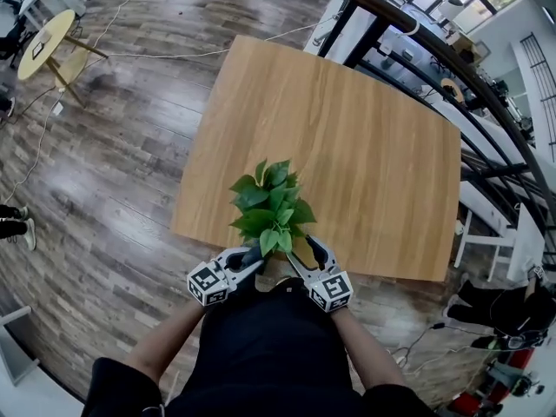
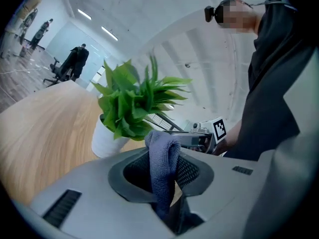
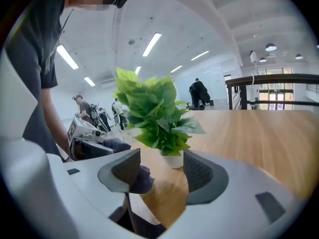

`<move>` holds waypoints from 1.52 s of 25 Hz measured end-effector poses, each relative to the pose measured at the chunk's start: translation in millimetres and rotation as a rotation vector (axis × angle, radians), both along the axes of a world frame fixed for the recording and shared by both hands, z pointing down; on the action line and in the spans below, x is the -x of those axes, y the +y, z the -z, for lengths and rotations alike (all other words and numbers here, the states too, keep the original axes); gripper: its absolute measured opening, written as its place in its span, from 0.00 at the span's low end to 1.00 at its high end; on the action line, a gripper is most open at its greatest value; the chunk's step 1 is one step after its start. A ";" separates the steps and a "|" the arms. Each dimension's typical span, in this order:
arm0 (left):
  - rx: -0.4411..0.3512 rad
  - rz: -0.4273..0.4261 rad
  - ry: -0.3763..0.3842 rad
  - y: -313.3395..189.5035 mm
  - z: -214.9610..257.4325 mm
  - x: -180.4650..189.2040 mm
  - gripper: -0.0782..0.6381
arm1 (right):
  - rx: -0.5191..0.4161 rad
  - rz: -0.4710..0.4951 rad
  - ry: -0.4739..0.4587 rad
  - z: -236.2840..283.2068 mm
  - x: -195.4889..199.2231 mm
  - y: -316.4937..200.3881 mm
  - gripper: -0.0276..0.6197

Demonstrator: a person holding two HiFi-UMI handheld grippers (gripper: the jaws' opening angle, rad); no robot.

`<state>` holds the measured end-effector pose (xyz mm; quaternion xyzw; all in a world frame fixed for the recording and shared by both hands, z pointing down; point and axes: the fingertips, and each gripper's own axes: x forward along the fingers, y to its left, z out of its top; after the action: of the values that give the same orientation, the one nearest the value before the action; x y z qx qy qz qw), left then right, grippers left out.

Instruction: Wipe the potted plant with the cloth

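**Cloth in hand, plant in reach: wiping about to begin**

The square wooden tabletop is the biggest thing in front of me, and the plant is the only thing I can see standing on it. The potted plant stands upright at the near edge, right in front of me and between my two tools. Its leaves are broad and green, and they rise from a small white pot.

My left tool sits low beside the pot on the left. Its jaws are clamped onto a blue-grey cloth, and a fold of the cloth pokes up above them. The cloth is close to the lowest leaves, but I cannot tell whether it touches them.

My right tool faces the pot from the other side. Its jaws are well apart and nothing is pinched between them. A dark fold shows just behind one jaw. I cannot say whether that is the cloth's tail or my clothing.

I judge this to be the approach step: the cloth is secured and no leaf looks pressed yet. Next I would bring the raised fold onto a leaf surface and draw it along lightly. The stems look soft and the pot looks light enough to tip or slide off the near edge. The free right tool could steady the pot or support a leaf from beneath.

As for writing, I find no brand, label or legible text on the pot or cloth. The only print is the black-and-white square markers on the tool cubes.
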<state>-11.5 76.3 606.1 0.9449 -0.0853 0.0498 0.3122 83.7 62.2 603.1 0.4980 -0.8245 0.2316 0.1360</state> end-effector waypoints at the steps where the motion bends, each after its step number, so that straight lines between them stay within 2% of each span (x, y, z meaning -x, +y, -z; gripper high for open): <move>1: -0.015 0.001 0.007 7.2 7.5 -1.0 0.26 | -0.011 -0.006 -0.032 9.8 -2.8 10.3 0.48; 3: -0.040 0.022 0.018 20.2 25.5 -2.2 0.25 | -0.058 -0.011 -0.076 34.2 -7.6 30.2 0.45; 4: -0.041 0.041 0.026 26.2 36.6 -3.4 0.25 | -0.095 -0.015 -0.096 49.9 -10.3 39.5 0.35; 5: -0.036 0.061 0.046 31.6 49.7 -6.7 0.25 | -0.135 -0.023 -0.116 67.4 -14.1 47.9 0.10; 6: -0.026 0.081 0.079 35.9 65.2 -12.8 0.25 | -0.175 -0.037 -0.133 85.0 -19.3 55.5 0.09; 8: -0.023 0.119 0.150 42.9 98.0 -29.2 0.25 | -0.248 -0.068 -0.140 117.1 -31.3 70.9 0.08; 10: -0.070 0.168 0.163 52.9 125.2 -42.3 0.25 | -0.322 -0.056 -0.110 143.2 -34.7 90.2 0.08; 14: -0.180 0.294 0.036 75.2 163.2 -70.4 0.25 | -0.485 0.061 0.009 176.4 -30.4 127.1 0.08; 17: -0.182 0.276 0.046 109.5 200.4 -98.4 0.25 | -0.471 -0.007 0.006 188.1 -50.6 153.8 0.08; 19: -0.213 0.246 0.033 134.1 205.3 -104.9 0.25 | -0.471 -0.059 -0.012 202.4 -67.0 168.4 0.08; 21: -0.256 0.271 -0.005 147.3 205.2 -107.7 0.25 | -0.495 -0.081 -0.033 219.0 -81.6 182.1 0.07; 24: -0.304 0.322 0.006 156.7 213.0 -115.9 0.25 | -0.539 -0.085 -0.077 238.3 -94.3 197.3 0.07; 27: -0.316 0.368 0.054 159.7 230.3 -128.2 0.25 | -0.582 -0.108 -0.022 247.7 -105.1 205.5 0.07; 31: -0.319 0.373 0.050 165.7 240.3 -136.8 0.25 | -0.504 -0.300 0.089 243.0 -135.9 212.2 0.07; 34: -0.355 0.366 0.059 173.2 243.4 -137.4 0.25 | -0.569 -0.293 0.176 256.3 -135.9 217.0 0.07; 36: -0.379 0.357 0.063 181.4 247.3 -140.4 0.25 | -0.583 -0.286 0.130 263.0 -130.5 225.2 0.07; 38: -0.397 0.347 0.083 185.8 254.5 -147.2 0.25 | -0.554 -0.309 0.044 265.0 -128.8 230.7 0.07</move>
<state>135.7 262.1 351.7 0.9601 -0.2413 -0.0610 0.1277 212.5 293.0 338.1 0.6405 -0.7676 0.0051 -0.0238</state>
